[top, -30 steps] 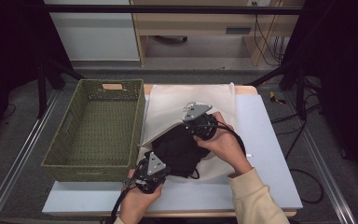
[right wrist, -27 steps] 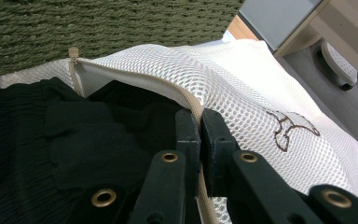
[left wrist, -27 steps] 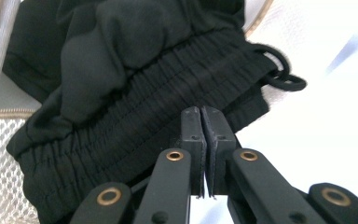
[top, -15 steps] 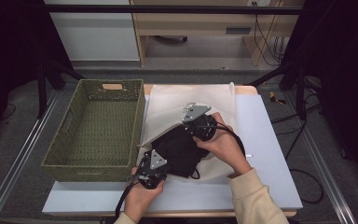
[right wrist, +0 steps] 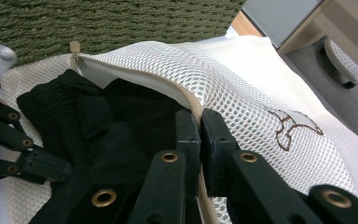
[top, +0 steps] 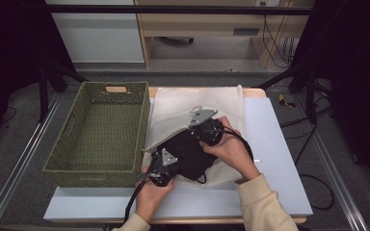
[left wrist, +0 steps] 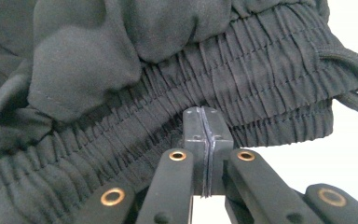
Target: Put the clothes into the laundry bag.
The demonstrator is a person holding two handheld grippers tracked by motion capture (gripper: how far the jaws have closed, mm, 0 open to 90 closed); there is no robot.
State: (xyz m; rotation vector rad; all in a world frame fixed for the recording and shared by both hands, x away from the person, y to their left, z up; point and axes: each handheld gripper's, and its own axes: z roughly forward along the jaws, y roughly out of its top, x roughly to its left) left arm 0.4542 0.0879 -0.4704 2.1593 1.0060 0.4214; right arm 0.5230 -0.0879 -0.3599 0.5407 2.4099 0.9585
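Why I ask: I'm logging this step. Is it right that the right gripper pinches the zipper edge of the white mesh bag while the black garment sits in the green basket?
Not quite. The right gripper does pinch the mesh bag at its zipper edge, but the black garment lies in the bag's opening on the table, not in the basket, as the high view shows.

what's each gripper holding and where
The right gripper is clamped on the mesh bag at its zippered opening edge; the left gripper pinches the black garment's elastic waistband.

Beyond my table (top: 279, 144) lies grey floor (top: 212, 77), a wooden desk (top: 207, 29) with cables (top: 270, 43) beside it, a white cabinet (top: 96, 31), and dark curtains (top: 356, 72).
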